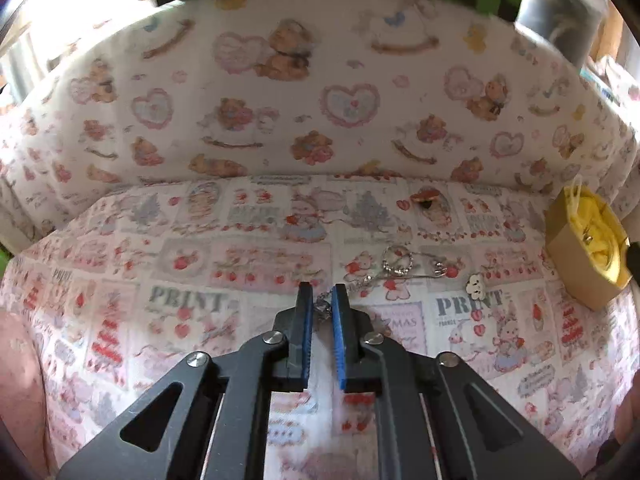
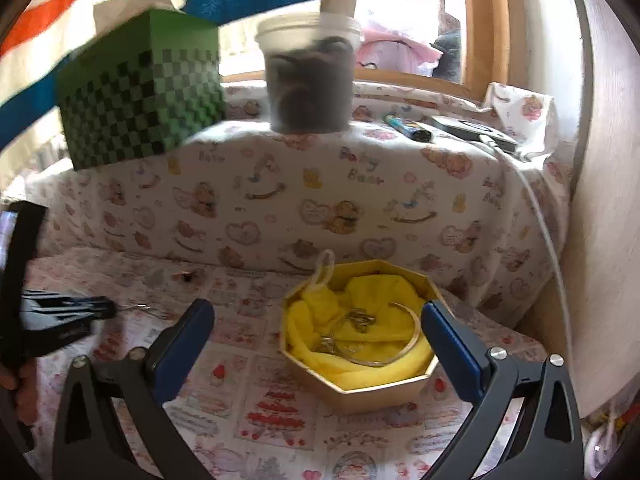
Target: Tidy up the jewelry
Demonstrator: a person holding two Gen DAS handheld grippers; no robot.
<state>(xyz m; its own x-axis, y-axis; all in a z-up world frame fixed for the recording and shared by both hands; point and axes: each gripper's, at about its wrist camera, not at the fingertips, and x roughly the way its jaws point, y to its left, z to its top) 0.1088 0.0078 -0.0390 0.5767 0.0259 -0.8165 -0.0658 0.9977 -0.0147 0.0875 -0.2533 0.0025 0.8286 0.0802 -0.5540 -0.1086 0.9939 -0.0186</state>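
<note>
A thin silver chain (image 1: 362, 282) with a beaded ring (image 1: 397, 261) lies on the printed cloth. One end of it runs between the blue pads of my left gripper (image 1: 322, 298), which is shut on the chain. A white flower charm (image 1: 476, 285) lies to the right, and a small red-brown piece (image 1: 426, 197) lies farther back. The octagonal gold box (image 2: 360, 392) lined with yellow cloth holds a bangle (image 2: 404, 354) and a ring (image 2: 360, 318). My right gripper (image 2: 316, 306) stands open just in front of the box, with nothing gripped. The left gripper (image 2: 106, 311) also shows at the right wrist view's left edge.
A raised ledge under bear-print fabric (image 2: 320, 184) runs behind the work area. On it stand a green checkered box (image 2: 140, 92), a dark tub (image 2: 310, 80), a lighter (image 2: 406, 125) and a dark device with a white cable (image 2: 536, 208). A wall stands close on the right.
</note>
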